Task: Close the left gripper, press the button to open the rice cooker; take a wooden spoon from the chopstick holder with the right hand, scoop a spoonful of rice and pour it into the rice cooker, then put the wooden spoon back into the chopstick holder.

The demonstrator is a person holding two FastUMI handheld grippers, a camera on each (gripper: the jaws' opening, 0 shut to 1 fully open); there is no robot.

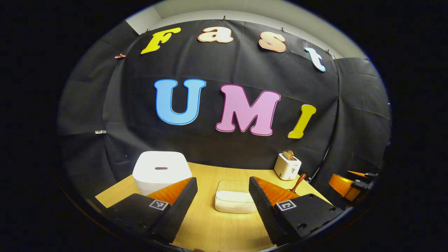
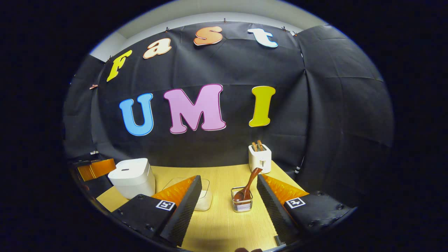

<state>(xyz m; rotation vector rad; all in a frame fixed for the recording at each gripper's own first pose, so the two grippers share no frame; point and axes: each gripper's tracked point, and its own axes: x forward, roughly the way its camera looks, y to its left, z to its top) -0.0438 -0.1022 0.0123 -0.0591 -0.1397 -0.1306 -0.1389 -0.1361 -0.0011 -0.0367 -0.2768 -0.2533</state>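
Rice cooker is sitting lidded at lower left; wooden spoon is standing in its chopstick holder; I'm holding both tools, left tool and right tool, wide, gripping nothing, fitting start or finish.

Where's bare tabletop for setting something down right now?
Bare wood lies in front of the rice container and chopstick holder, toward the grippers, and between the container and toaster at the back. Crowded: the rice cooker sits close beside the container.

1 rice cooker, 1 wooden spoon, 1 toaster, 1 chopstick holder, 1 rice box
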